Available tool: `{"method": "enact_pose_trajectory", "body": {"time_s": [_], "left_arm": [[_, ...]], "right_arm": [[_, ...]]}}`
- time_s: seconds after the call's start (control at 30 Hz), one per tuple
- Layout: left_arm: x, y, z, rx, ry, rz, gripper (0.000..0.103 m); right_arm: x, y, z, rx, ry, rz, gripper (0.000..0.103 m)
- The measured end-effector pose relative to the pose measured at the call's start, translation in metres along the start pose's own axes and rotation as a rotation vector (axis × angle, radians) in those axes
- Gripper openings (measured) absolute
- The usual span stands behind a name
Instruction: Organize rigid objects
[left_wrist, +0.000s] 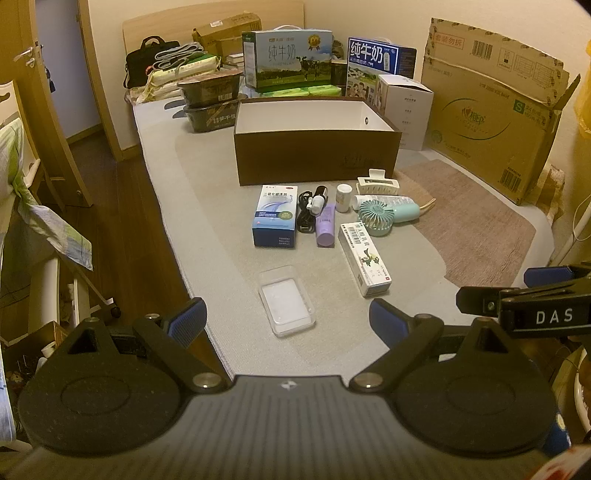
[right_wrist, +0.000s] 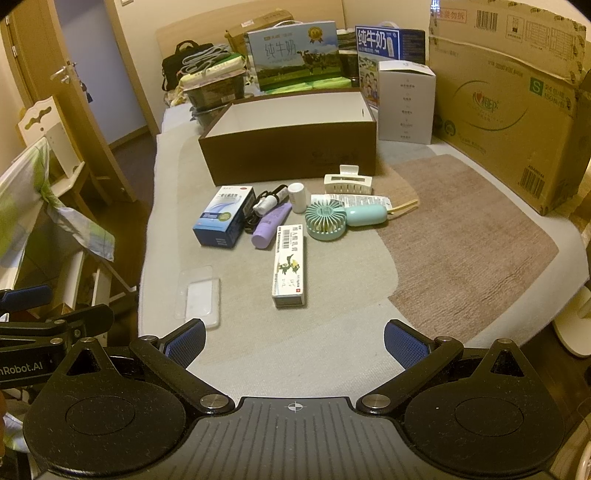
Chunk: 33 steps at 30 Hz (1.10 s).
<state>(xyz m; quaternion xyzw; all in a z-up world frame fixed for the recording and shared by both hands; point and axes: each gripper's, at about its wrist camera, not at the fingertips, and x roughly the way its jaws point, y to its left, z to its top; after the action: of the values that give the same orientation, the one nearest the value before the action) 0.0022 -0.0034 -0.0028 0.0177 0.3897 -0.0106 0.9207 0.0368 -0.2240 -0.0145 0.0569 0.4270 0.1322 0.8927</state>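
Left wrist view: left gripper (left_wrist: 286, 319) is hovering wide open, gripping nothing, above a clear plastic tray (left_wrist: 286, 307) lying flat on the grey mat (left_wrist: 207, 206), long axis running roughly away from camera. Right gripper (right_wrist: 294, 341) is also gaping wide and empty, pointing at the long white carton (right_wrist: 289, 266), lying lengthwise toward the brown open box (right_wrist: 291, 157), near the blue box (right_wrist: 225, 216), purple tube (right_wrist: 269, 226) and mint fan (right_wrist: 332, 218).

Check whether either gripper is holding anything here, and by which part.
Nothing is held. The left gripper and right gripper both have open jaws with only bedding between them.
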Motion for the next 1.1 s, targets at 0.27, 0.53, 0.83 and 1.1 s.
{"method": "enact_pose_trajectory", "body": {"time_s": [0.27,0.53,0.83,1.1], "left_arm": [[0.004,-0.003,0.004,0.003,0.003,-0.001,0.094],[0.015,-0.003,0.006,0.003,0.009,-0.001,0.094],[0.026,0.001,0.008,-0.002,0.024,0.006,0.094],[0.055,0.0,0.014,-0.014,0.054,0.014,0.091]], "right_arm": [[0.004,-0.001,0.001,0.0,0.001,0.0,0.103],[0.005,0.0,0.001,0.003,0.005,0.0,0.103],[0.021,-0.014,0.006,0.032,-0.003,0.034,0.103],[0.039,-0.023,0.011,0.054,-0.01,0.069,0.103]]}}
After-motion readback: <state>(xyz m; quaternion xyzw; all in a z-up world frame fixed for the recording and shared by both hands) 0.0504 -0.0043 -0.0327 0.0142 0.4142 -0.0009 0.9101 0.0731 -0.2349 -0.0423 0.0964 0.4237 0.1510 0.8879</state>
